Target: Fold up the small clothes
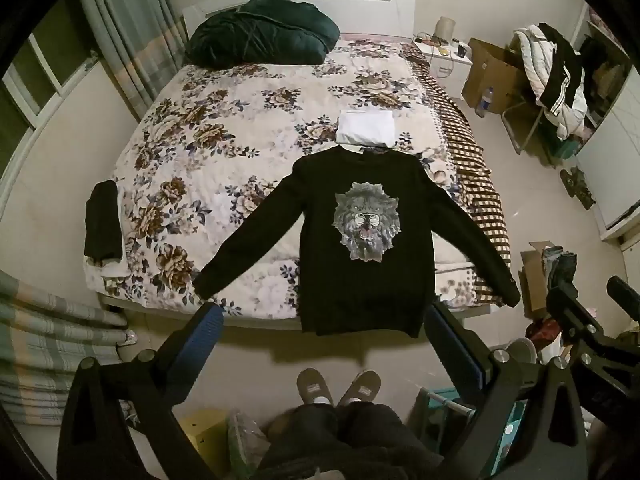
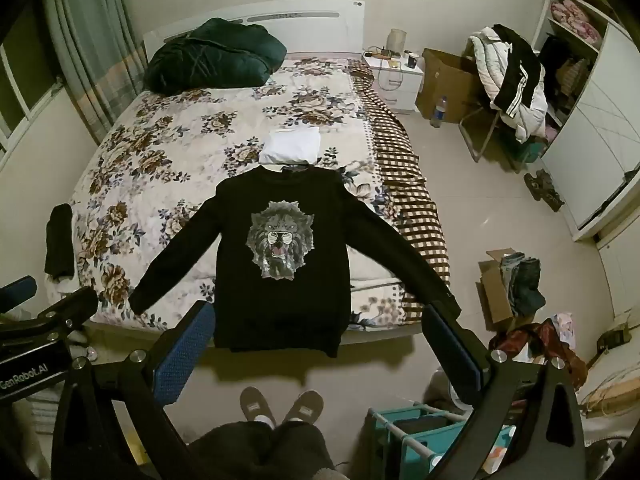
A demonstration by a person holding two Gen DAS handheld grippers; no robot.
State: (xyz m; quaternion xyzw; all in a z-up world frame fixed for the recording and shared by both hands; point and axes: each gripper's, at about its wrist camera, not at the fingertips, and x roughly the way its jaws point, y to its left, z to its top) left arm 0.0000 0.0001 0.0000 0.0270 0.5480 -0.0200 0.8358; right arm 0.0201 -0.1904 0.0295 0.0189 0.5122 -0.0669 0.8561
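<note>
A black long-sleeved sweater with a grey lion print lies flat, face up, on the floral bed, sleeves spread, hem hanging over the near edge. It also shows in the right wrist view. A folded white garment lies just beyond its collar, also in the right wrist view. My left gripper is open and empty, held high above the floor before the hem. My right gripper is open and empty at the same height, and part of it shows at the right of the left wrist view.
A dark green duvet bundle lies at the headboard. A folded black garment sits on the bed's left edge. A chair piled with coats, cardboard boxes, a teal rack and the person's feet are on the floor.
</note>
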